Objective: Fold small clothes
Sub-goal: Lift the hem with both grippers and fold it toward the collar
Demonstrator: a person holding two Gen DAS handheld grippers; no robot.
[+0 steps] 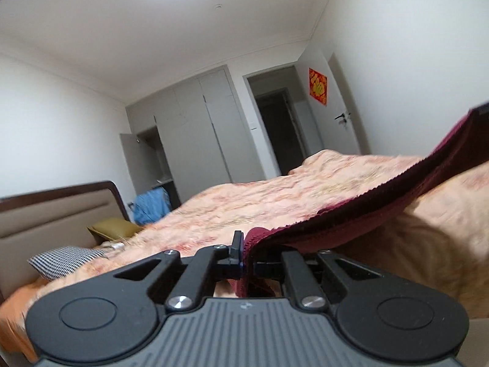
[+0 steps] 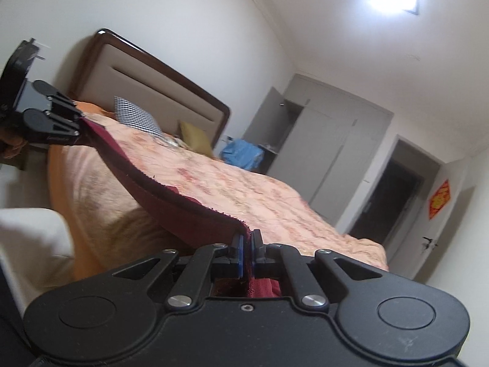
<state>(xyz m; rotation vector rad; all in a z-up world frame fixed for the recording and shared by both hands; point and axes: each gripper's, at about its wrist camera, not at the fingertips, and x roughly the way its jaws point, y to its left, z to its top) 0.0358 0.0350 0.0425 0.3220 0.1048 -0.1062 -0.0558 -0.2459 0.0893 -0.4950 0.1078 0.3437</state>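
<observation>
A dark red knitted garment (image 1: 351,214) hangs stretched in the air between my two grippers, just above the near edge of the bed. My left gripper (image 1: 244,250) is shut on one end of its edge. My right gripper (image 2: 248,244) is shut on the other end of the garment (image 2: 171,195). In the right wrist view the left gripper (image 2: 81,128) shows at the far left, holding the cloth taut. The part of the garment hanging below the edge is mostly hidden behind the gripper bodies.
The bed with a peach patterned quilt (image 1: 259,195) fills the middle. A checked pillow (image 1: 61,260), an olive pillow (image 1: 113,227) and a wooden headboard (image 2: 159,91) lie at its far end. Blue cloth (image 2: 241,153), grey wardrobes (image 1: 198,128) and an open doorway (image 1: 281,128) stand behind.
</observation>
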